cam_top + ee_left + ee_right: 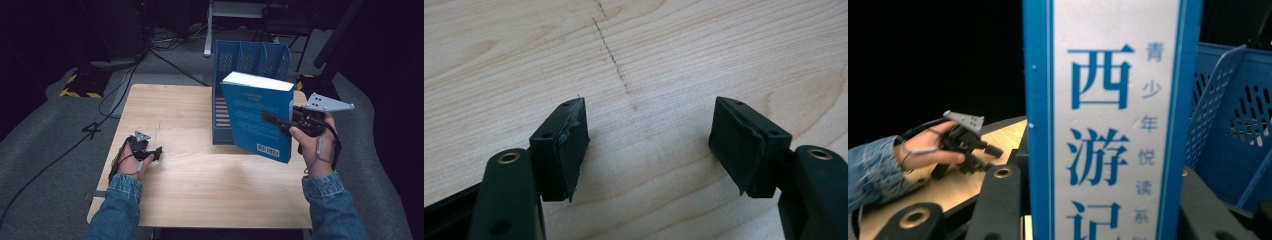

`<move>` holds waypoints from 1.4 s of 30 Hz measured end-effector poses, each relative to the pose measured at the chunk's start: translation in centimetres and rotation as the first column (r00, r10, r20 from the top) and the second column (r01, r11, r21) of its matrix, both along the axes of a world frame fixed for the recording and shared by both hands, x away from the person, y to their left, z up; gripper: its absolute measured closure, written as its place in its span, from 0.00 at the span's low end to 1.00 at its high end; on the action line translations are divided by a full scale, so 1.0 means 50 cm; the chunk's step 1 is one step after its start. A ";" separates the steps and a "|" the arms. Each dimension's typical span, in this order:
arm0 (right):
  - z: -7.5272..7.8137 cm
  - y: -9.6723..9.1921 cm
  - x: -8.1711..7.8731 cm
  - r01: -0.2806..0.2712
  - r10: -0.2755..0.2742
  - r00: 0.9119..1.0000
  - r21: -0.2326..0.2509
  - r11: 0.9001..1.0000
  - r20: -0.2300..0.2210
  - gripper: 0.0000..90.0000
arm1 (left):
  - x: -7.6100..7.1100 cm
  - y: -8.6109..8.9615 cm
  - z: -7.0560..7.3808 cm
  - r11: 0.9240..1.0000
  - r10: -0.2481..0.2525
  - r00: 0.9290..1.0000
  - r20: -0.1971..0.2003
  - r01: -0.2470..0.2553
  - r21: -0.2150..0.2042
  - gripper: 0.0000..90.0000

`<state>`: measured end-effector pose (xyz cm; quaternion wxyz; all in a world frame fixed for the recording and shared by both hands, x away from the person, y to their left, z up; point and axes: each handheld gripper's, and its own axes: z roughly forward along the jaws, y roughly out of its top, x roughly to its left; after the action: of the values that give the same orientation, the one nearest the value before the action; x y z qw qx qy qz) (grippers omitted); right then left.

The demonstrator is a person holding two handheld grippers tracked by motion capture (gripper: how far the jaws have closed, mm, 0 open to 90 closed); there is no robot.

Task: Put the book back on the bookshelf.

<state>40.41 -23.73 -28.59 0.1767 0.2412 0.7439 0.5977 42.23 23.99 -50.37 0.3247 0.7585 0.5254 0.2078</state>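
A thick blue book with a white page edge and a barcode hangs tilted above the table's right half, with my right gripper shut on it. In the right gripper view its white spine with blue characters stands upright between the jaws. My left gripper rests low on the wooden table near the left edge. Its jaws stand open over bare wood, with nothing between the pads. That same left gripper and its hand appear far off in the right gripper view.
A blue slotted file rack stands upright at the table's back, just behind the book, and its perforated dividers are close on the right. Cables and a yellow-black striped block lie on the floor beyond the table.
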 end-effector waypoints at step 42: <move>0.062 0.137 0.266 0.239 -0.261 0.964 0.267 0.934 0.050 0.69 | -0.034 0.021 0.000 1.000 -0.016 1.000 -0.004 0.016 -0.012 0.33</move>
<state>53.72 -16.89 -25.51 0.2499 0.3293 0.6146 0.6719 40.53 25.03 -50.37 0.3297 0.7613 0.5211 0.2003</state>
